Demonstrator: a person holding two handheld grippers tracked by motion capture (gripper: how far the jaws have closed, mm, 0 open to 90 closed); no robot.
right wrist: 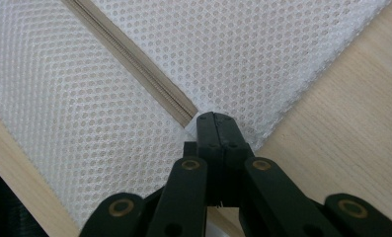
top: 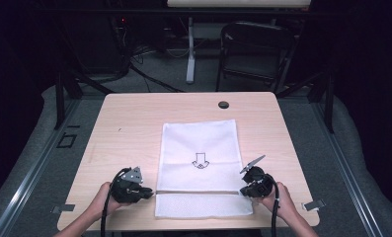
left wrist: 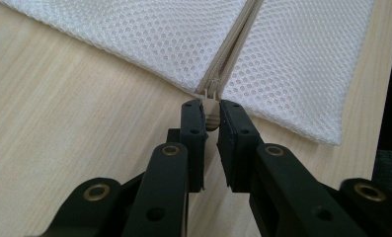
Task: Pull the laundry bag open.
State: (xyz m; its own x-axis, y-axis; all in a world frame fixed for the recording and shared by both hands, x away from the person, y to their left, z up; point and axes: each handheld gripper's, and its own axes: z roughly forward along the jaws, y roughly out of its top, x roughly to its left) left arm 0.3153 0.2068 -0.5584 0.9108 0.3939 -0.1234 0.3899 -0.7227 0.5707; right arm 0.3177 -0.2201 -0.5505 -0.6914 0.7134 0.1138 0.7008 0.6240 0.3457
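Observation:
A white mesh bag (top: 199, 148) with a small black arrow print lies flat at the table's middle front. Its beige zipper (top: 198, 192) runs across near the front end. My left gripper (top: 151, 192) sits at the zipper's left end. In the left gripper view its jaws (left wrist: 212, 106) are pinched on the zipper pull (left wrist: 212, 122), just below the slider (left wrist: 212, 89). My right gripper (top: 243, 191) is at the zipper's right end. In the right gripper view it (right wrist: 213, 118) is shut on the bag's mesh edge (right wrist: 253, 133), where the zipper (right wrist: 134, 59) stops.
The wooden table (top: 129, 123) has a black round grommet (top: 223, 104) at its far edge and metal clips (top: 62, 208) at the front corners. A folding chair (top: 255, 49) and cables stand on the floor beyond. The front edge is close behind both hands.

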